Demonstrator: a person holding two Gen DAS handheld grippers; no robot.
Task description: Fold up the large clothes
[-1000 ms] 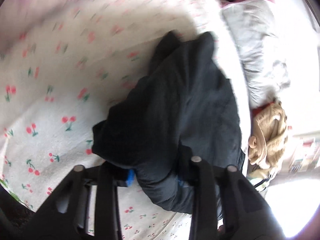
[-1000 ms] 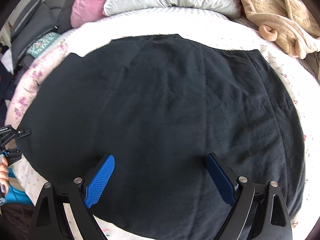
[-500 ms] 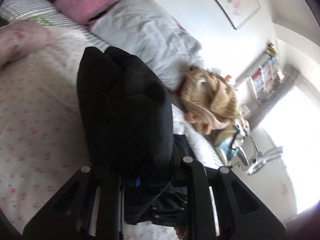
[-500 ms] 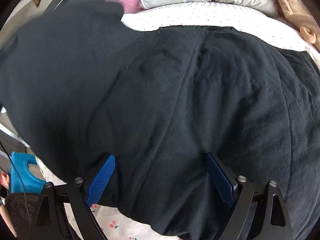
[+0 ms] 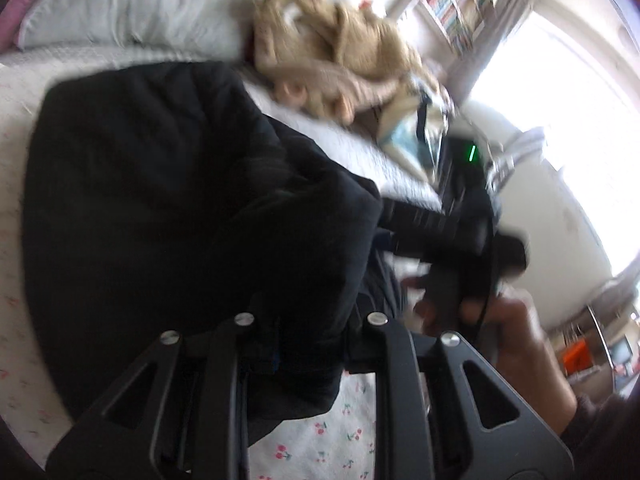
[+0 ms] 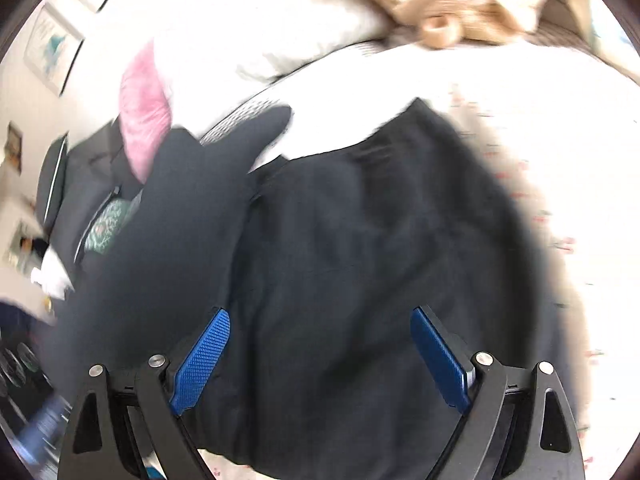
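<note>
My left gripper (image 5: 308, 344) is clamped on a bunched wad of the black garment (image 5: 180, 208); jaws nearly together w/ cloth packed between them, pads buried in fabric so I can only see a sliver of blue. Jaws have just been closing a bit on that cloth. In the left wrist view the garment hangs and billows up from the fingers, filling the left and middle of the pic, over the cherry-print bedsheet (image 5: 340, 432), which shows just under the wad. Behind it, a grey-white pillow (image 5: 132, 4) at the head of the bed, and beside that a tan plush toy (image 5: 332, 48). To the right, my other hand (image 5: 516, 332) grips the handle of the right gripper's body, seen as a black block w/ a green light; blurred. Bright window (image 5: 568, 120) and a bookshelf (image 5: 460, 0) further back.

Right wrist view: my right gripper (image 6: 320, 344) stands wide open, both blue pads clear, nothing pinched btw them. It hovers over the garment (image 6: 360, 260), which is spread dark across the bed; whether the fingertips touch the cloth I can't tell. A lifted flap of the garment rises on the left, blurred. Past it, a pink pillow (image 6: 144, 128), the white pillow (image 6: 256, 40) and the plush toy (image 6: 460, 0) along the top. Sheet (image 6: 560, 160) is bare to the right of the garment. Framed picture (image 6: 52, 52) on the wall, upper left.
</note>
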